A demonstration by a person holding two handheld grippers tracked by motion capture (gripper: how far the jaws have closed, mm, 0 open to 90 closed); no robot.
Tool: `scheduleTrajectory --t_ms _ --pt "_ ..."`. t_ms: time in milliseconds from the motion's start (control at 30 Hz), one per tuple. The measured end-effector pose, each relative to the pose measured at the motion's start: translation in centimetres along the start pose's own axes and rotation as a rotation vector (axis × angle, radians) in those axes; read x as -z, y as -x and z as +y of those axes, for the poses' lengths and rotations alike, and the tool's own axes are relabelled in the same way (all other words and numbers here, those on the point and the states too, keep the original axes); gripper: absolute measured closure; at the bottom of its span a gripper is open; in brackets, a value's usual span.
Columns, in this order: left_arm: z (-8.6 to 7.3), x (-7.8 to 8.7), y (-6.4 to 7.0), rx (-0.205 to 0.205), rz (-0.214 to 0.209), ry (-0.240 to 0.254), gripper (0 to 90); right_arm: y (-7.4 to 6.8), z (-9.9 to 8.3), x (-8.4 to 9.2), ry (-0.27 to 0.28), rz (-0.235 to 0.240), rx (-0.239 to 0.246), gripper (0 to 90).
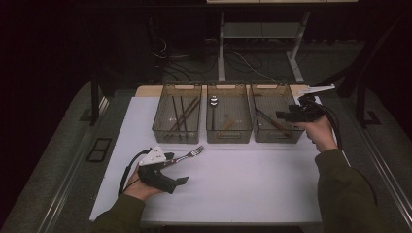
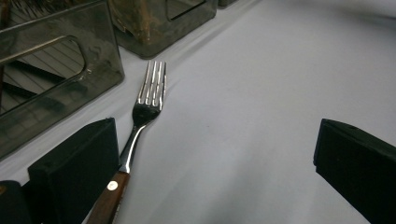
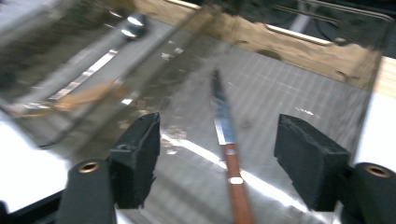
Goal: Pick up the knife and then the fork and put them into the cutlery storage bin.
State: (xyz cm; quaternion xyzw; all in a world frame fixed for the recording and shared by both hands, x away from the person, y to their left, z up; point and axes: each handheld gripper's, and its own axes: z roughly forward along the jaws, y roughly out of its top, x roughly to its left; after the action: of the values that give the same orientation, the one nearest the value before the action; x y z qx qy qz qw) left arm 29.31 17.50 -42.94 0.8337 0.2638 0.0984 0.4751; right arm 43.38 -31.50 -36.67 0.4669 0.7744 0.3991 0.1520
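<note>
Both my grippers stand open and empty, the right gripper (image 1: 286, 115) above the knife (image 3: 224, 123) lying in the right bin (image 1: 257, 136), the left gripper (image 1: 177, 167) straddling the fork (image 2: 148, 100) on the table (image 1: 243, 179), whose handle hugs one jaw and could skid aside on closing.

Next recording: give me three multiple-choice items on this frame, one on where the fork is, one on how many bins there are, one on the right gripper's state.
1. Where does the fork lie?
A. in the left bin
B. on the white table, at the left gripper
C. in the right bin

2. How many bins stand in the row?
A. two
B. three
C. four

3. The right gripper is:
A. open above a knife
B. shut on a knife
C. shut on a spoon

Answers:
1 B, the fork rests on the table beside the left gripper.
2 B, the high view shows three side by side.
3 A, its pads stand apart from the knife.
</note>
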Motion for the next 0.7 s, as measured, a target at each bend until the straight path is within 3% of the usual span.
scheduleTrajectory --t_ms 100,200,533,600,700 --pt "0.2 0.1 -0.4 -0.015 0.025 -0.020 3.2 -1.0 -0.4 0.8 0.015 0.025 0.023 20.0" --pt "0.5 0.1 -0.7 -0.030 0.053 -0.030 7.5 -2.1 -0.9 1.7 0.034 0.031 0.048 19.5" --pt "0.7 0.0 -2.9 -0.001 0.090 -0.079 21.4 -4.7 -4.5 3.6 0.093 0.050 0.076 15.7" --pt "0.7 0.0 -3.4 0.006 0.079 -0.092 29.7 -5.1 -5.3 3.7 0.093 0.049 0.077 14.4" --pt "0.6 0.0 -4.0 0.004 0.087 -0.114 33.7 -5.6 -6.7 3.8 0.094 0.064 0.073 14.5"
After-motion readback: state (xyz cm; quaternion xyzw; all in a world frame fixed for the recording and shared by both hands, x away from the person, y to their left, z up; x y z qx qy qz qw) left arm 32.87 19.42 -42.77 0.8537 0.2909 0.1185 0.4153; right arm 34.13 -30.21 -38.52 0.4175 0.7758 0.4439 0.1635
